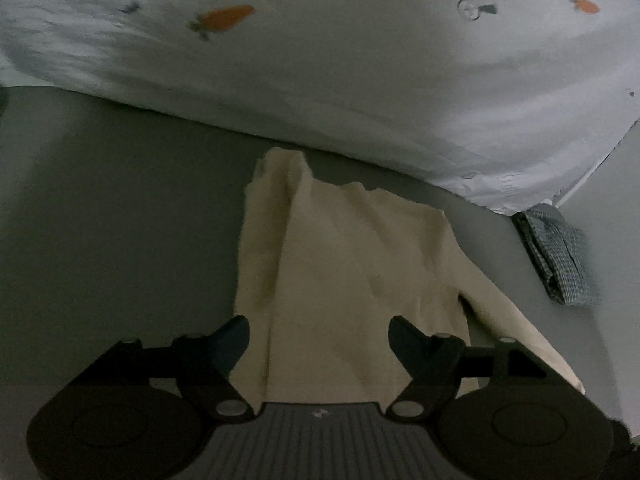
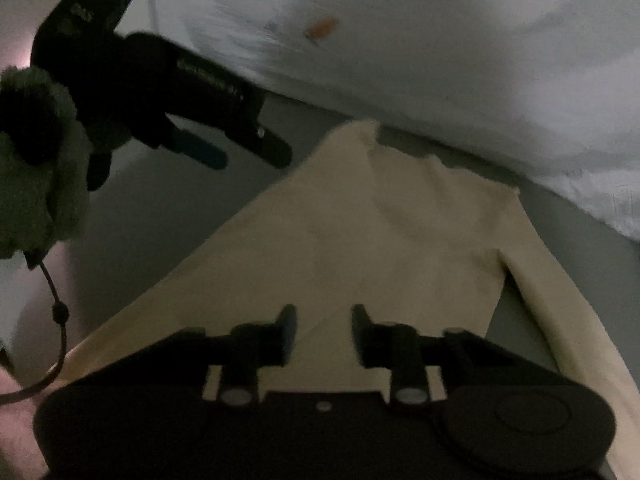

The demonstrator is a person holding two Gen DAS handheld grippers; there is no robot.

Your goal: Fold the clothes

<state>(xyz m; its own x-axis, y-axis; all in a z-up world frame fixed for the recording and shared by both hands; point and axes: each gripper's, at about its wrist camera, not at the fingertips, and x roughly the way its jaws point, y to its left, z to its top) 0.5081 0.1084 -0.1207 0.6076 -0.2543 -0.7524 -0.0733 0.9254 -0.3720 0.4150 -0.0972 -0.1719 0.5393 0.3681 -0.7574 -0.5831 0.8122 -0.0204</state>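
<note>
Cream cloth is the thing to fold: a soft cream top (image 1: 352,264) lies on a flat grey surface (image 1: 120,208), just below a white bed sheet with small orange carrots (image 1: 360,80) printed on it. Whether the grey surface is a floor or a desk cannot be told. One side of the top looks already turned in, and a long sleeve trails out to the right.

Both tools hang over the near end of the top. The left gripper (image 1: 318,336) has its jaws spread wide, with cloth showing under the gap, but nothing is pinched. The right gripper (image 2: 324,332) has its jaws part way apart, over a slanting edge of the cloth, and they hold nothing either. In the right view the left tool shows up high on the left, held by a hand in a fuzzy green sleeve (image 2: 36,168).

To fold well, I think each tool should dip down and pinch one near corner, catching all the layers. Then both should lift together and carry the edge toward the collar, keeping it straight. The loose sleeve should be tucked in first, or it will stick out.

A small folded checked cloth (image 1: 560,256) lies to the right.

No words or labels can be read; it is too dark and blurry.
</note>
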